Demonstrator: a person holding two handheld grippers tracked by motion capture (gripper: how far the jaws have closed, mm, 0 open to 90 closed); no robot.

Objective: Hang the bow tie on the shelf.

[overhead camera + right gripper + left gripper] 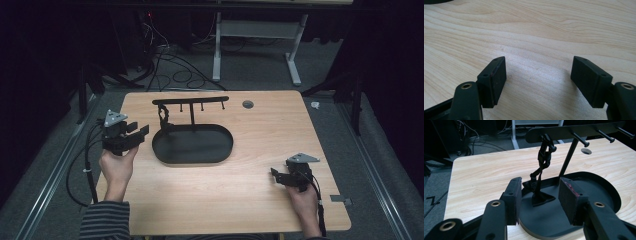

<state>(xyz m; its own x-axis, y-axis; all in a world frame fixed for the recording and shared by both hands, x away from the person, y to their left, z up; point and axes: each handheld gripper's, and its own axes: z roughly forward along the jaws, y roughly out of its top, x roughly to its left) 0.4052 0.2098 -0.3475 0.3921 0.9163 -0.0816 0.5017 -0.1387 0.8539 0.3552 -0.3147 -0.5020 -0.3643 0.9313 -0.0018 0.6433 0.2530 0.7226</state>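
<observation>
the left gripper (134, 132) is held just off the near-left edge of the black stand's oval tray (192, 150), its jaws spread wide and holding nothing, aimed at the one dark strap (541, 173) that hangs straight ahead of it; that aim looks like a line-up for taking the strap. the strap hangs from the leftmost peg of the stand's top bar (574, 131) so that its buckle end stays up on the peg while its tail rests in the tray just beyond the jaw tips. counting from the left gripper view, three more pegs (584, 143) stick out of the bar to the right of the strap, all bare, and a single post (567, 161) carries the bar behind the strap. the right gripper (278, 175) sits low over the bare counter (544, 35) well apart from the stand, jaws likewise wide and holding nothing, likely parked out of the way. one round hole (247, 104) lies in the counter far beyond both grippers.
</observation>
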